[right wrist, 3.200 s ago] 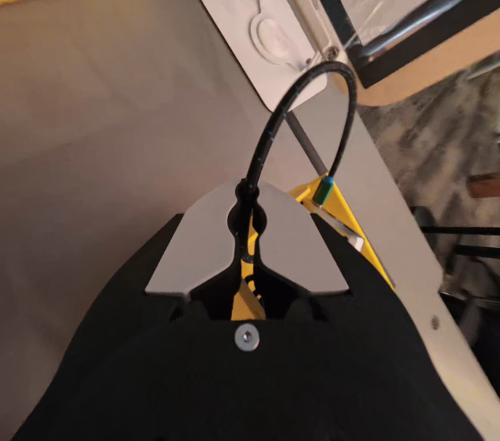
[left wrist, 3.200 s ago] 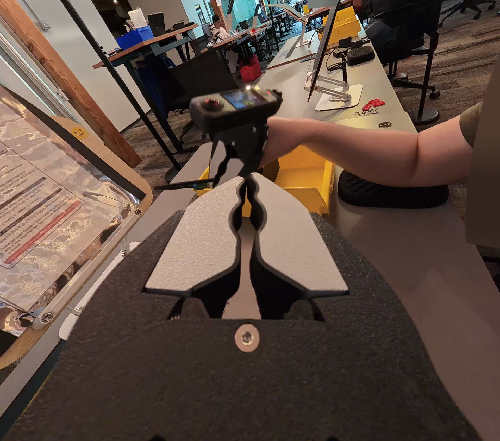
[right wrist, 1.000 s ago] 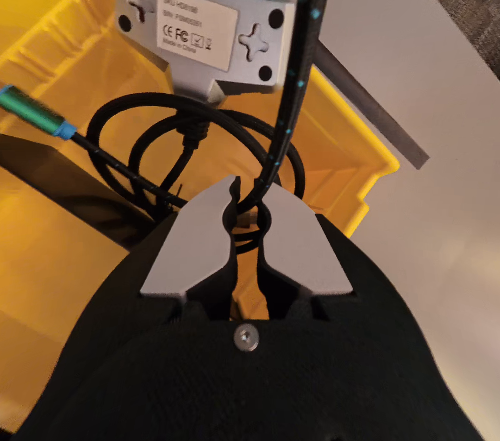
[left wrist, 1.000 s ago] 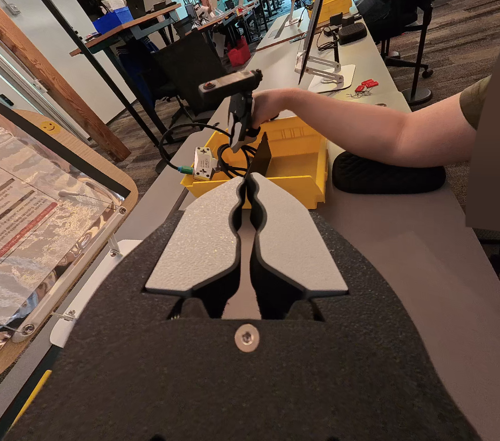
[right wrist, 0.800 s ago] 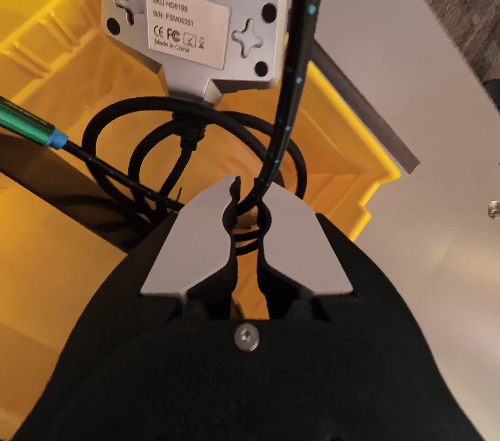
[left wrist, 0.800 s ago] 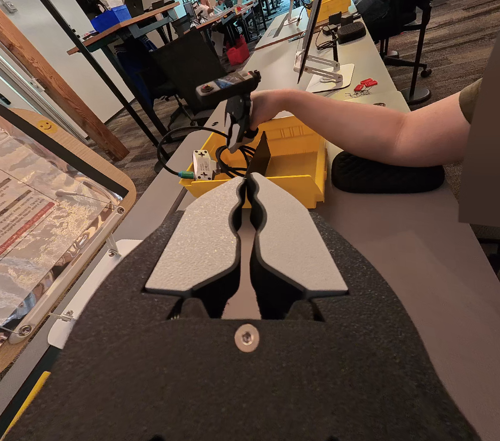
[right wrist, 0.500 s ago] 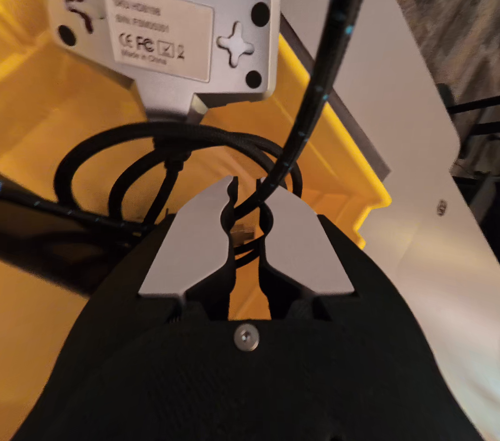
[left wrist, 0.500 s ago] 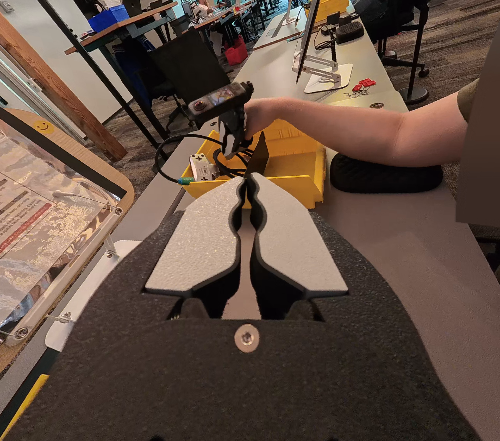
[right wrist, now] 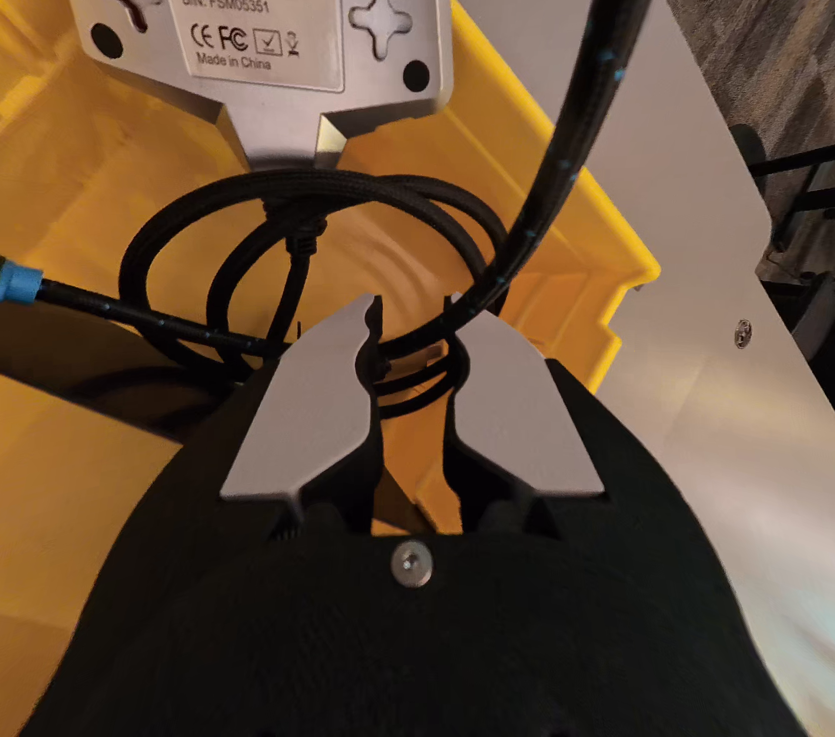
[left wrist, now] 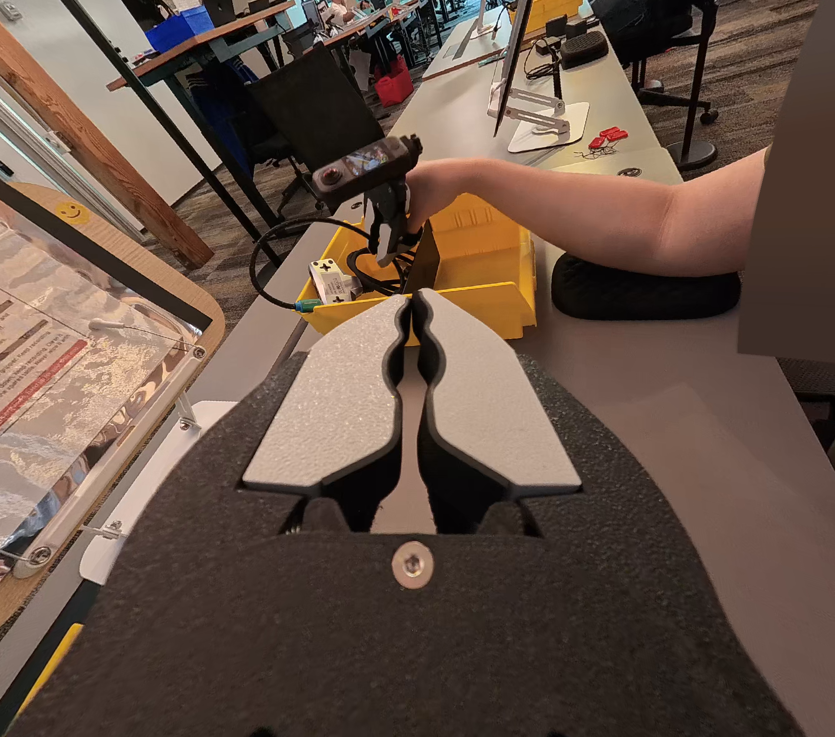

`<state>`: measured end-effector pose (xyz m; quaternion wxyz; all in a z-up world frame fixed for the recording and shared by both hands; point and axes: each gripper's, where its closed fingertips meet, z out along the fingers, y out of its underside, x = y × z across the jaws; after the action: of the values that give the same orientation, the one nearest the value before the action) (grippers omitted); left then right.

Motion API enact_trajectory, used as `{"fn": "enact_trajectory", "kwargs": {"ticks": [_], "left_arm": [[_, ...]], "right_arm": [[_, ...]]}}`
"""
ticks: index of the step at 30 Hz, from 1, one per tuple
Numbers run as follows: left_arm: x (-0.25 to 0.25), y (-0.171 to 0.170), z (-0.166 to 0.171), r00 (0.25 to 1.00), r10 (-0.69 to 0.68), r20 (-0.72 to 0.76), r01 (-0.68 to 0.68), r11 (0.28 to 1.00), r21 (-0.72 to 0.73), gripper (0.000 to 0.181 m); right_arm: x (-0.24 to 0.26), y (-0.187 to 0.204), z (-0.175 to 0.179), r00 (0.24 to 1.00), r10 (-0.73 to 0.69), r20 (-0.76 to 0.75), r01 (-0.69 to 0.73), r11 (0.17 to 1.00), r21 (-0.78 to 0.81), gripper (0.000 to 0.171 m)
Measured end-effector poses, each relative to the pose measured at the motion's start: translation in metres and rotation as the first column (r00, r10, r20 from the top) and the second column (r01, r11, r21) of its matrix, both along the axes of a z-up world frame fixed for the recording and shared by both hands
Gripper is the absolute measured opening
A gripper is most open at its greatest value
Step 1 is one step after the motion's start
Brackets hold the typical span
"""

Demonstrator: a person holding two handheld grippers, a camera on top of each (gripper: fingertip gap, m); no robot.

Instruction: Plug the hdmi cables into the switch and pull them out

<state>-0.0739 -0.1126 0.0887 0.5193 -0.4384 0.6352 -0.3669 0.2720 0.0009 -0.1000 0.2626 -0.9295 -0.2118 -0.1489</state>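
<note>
Reaching down into the yellow bin (right wrist: 565, 245), the right gripper (right wrist: 413, 308) has its two grey fingers (right wrist: 316, 390) parted with a clear gap, and nothing is pinched between them. A black braided cable (right wrist: 565, 155) with blue flecks rises from just past the right fingertip and curves up and away, touching or nearly touching that tip; which, I cannot tell. Behind the gap lie two loops of plain black cord (right wrist: 316, 186), and a metal plug end seems to show there, too blurred to be sure. Straight ahead of the fingers, the silver switch (right wrist: 266, 14) lies with its underside up, a pale sticker at its middle and its short lead running down into the loops. Left of the fingers, a second flecked cable (right wrist: 149, 322) with a blue collar crosses the bin. From the left wrist camera, the left gripper (left wrist: 413, 301) hovers over the grey table (left wrist: 632, 421) well short of the bin (left wrist: 479, 304), its fingers closed together on nothing. Beyond them the person's hand (left wrist: 433, 186) holds the right gripper (left wrist: 386, 252) tip-down in the bin, the switch (left wrist: 332, 281) just to its left, and a green-ended plug (left wrist: 309, 305) hangs over the bin's near corner.
</note>
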Motion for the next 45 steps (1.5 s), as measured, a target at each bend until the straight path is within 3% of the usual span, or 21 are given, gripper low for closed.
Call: {"fn": "enact_trajectory", "kwargs": {"ticks": [8, 16, 22, 23, 25, 29, 32, 34, 38, 41, 42, 43, 45], "left_arm": [[-0.013, 0.014, 0.005, 0.997, 0.076, -0.008, -0.075, 0.996, 0.039, 0.000], [-0.034, 0.022, 0.023, 0.992, 0.113, 0.061, -0.114, 0.993, 0.014, 0.000], [-0.032, 0.019, 0.020, 0.994, 0.102, 0.039, -0.103, 0.994, 0.025, 0.000], [-0.031, 0.018, 0.019, 0.994, 0.100, 0.035, -0.101, 0.994, 0.027, 0.000], [-0.030, 0.018, 0.018, 0.995, 0.100, 0.029, -0.100, 0.994, 0.030, 0.000], [-0.029, 0.019, 0.017, 0.995, 0.100, 0.027, -0.100, 0.995, 0.026, 0.000], [-0.028, 0.020, 0.015, 0.995, 0.101, 0.021, -0.102, 0.994, 0.027, 0.000], [-0.028, 0.020, 0.015, 0.995, 0.101, 0.020, -0.101, 0.995, 0.026, 0.000], [-0.026, 0.020, 0.013, 0.995, 0.098, 0.015, -0.098, 0.995, 0.024, 0.000], [-0.025, 0.019, 0.013, 0.995, 0.096, 0.010, -0.096, 0.995, 0.029, 0.000], [-0.025, 0.018, 0.013, 0.995, 0.095, 0.010, -0.095, 0.995, 0.029, 0.000], [-0.025, 0.018, 0.013, 0.995, 0.094, 0.010, -0.095, 0.995, 0.029, 0.000], [-0.025, 0.019, 0.012, 0.995, 0.095, 0.009, -0.096, 0.995, 0.030, 0.000]], "right_arm": [[-0.002, -0.018, 0.048, 0.999, -0.003, -0.042, 0.007, 0.995, 0.104, 0.043], [-0.025, -0.026, 0.060, 0.996, 0.069, -0.048, -0.064, 0.994, 0.094, 0.049], [-0.033, -0.038, 0.067, 0.994, 0.087, -0.065, -0.083, 0.994, 0.073, 0.053], [-0.032, -0.041, 0.065, 0.994, 0.085, -0.066, -0.081, 0.995, 0.055, 0.050], [-0.034, -0.047, 0.060, 0.989, 0.121, -0.079, -0.120, 0.993, 0.021, 0.013], [-0.042, -0.041, 0.064, 0.968, 0.157, -0.198, -0.146, 0.987, 0.067, 0.000], [-0.049, -0.041, 0.077, 0.941, 0.177, -0.289, -0.141, 0.980, 0.140, 0.000], [-0.054, -0.047, 0.077, 0.921, 0.170, -0.351, -0.134, 0.983, 0.123, 0.021], [-0.059, -0.048, 0.065, 0.909, 0.169, -0.380, -0.150, 0.986, 0.079, 0.042], [-0.056, -0.036, 0.061, 0.920, 0.139, -0.366, -0.116, 0.990, 0.086, 0.038], [-0.057, -0.032, 0.060, 0.916, 0.137, -0.378, -0.111, 0.990, 0.091, 0.031], [-0.062, -0.031, 0.059, 0.898, 0.159, -0.409, -0.134, 0.987, 0.088, 0.009], [-0.065, -0.032, 0.063, 0.874, 0.167, -0.456, -0.140, 0.986, 0.093, 0.008]]}}
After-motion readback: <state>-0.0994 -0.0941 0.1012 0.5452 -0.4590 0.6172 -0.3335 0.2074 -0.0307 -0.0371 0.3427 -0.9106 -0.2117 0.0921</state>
